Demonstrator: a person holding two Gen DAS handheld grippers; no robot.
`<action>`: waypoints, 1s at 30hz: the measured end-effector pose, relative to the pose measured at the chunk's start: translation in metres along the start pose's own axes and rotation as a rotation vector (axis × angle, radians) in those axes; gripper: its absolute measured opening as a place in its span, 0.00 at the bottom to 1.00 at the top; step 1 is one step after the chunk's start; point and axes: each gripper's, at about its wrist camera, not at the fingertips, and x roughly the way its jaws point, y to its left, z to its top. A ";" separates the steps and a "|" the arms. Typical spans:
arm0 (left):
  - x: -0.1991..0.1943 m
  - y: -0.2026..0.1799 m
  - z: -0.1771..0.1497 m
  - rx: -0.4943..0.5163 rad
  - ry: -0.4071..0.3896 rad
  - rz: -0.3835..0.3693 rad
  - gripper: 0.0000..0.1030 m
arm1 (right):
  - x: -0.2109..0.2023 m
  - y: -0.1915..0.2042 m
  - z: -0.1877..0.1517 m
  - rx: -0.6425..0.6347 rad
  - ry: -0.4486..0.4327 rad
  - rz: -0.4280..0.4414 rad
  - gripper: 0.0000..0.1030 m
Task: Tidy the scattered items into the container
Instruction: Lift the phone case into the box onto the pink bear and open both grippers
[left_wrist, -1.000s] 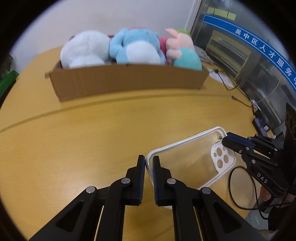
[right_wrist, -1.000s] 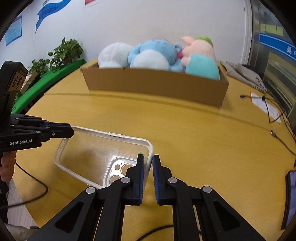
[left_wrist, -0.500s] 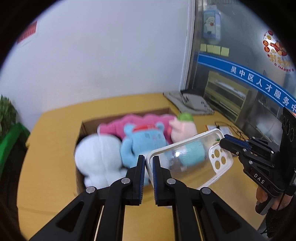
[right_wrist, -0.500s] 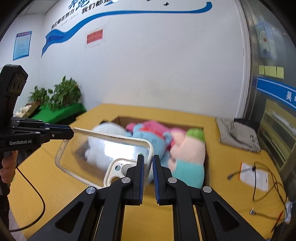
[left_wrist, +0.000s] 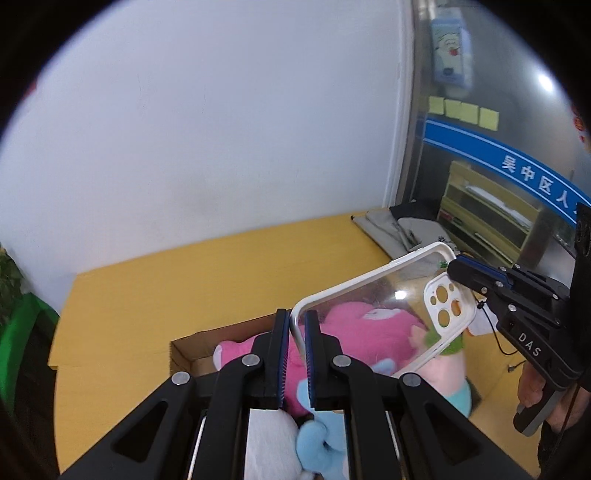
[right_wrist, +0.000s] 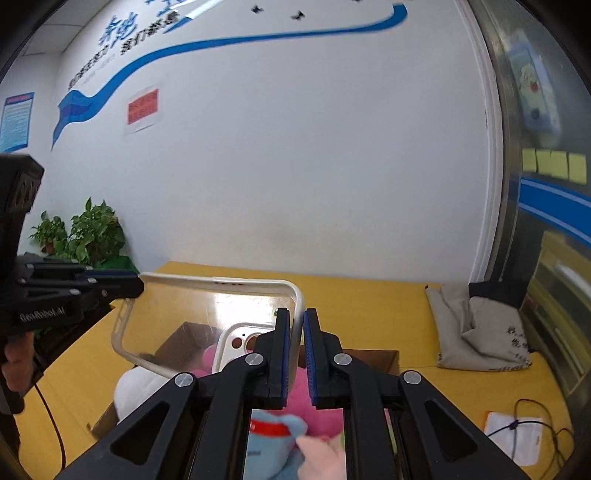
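A clear phone case (left_wrist: 373, 302) with a white rim is held in the air between both grippers, above the cardboard box (left_wrist: 188, 345). My left gripper (left_wrist: 295, 326) is shut on one corner of the case. My right gripper (right_wrist: 297, 326) is shut on the opposite corner, by the camera cut-out (right_wrist: 236, 339); it also shows in the left wrist view (left_wrist: 456, 267). The case also shows in the right wrist view (right_wrist: 207, 314). The box (right_wrist: 384, 358) holds a pink plush (left_wrist: 354, 328), a blue plush (right_wrist: 273, 439) and a white plush (right_wrist: 133, 387).
The box stands on a yellow wooden table (left_wrist: 177, 280). A grey folded cloth (right_wrist: 476, 332) lies at the table's far right, with a white paper and a cable (right_wrist: 517, 435) nearer. Potted plants (right_wrist: 81, 236) stand at the left by the wall.
Both grippers have lifted the case off the table and carried it forward and higher, over the box. The box has dropped low in both views and the wall fills the upper part.
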 end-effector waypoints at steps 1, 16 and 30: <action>0.019 0.006 -0.002 -0.018 0.025 -0.007 0.07 | 0.020 -0.005 -0.004 0.020 0.028 -0.009 0.08; 0.157 0.029 -0.055 -0.161 0.265 -0.064 0.14 | 0.151 -0.031 -0.095 0.078 0.412 -0.122 0.08; -0.051 -0.018 -0.090 -0.105 -0.094 0.025 0.77 | -0.033 -0.002 -0.079 0.029 0.148 -0.102 1.00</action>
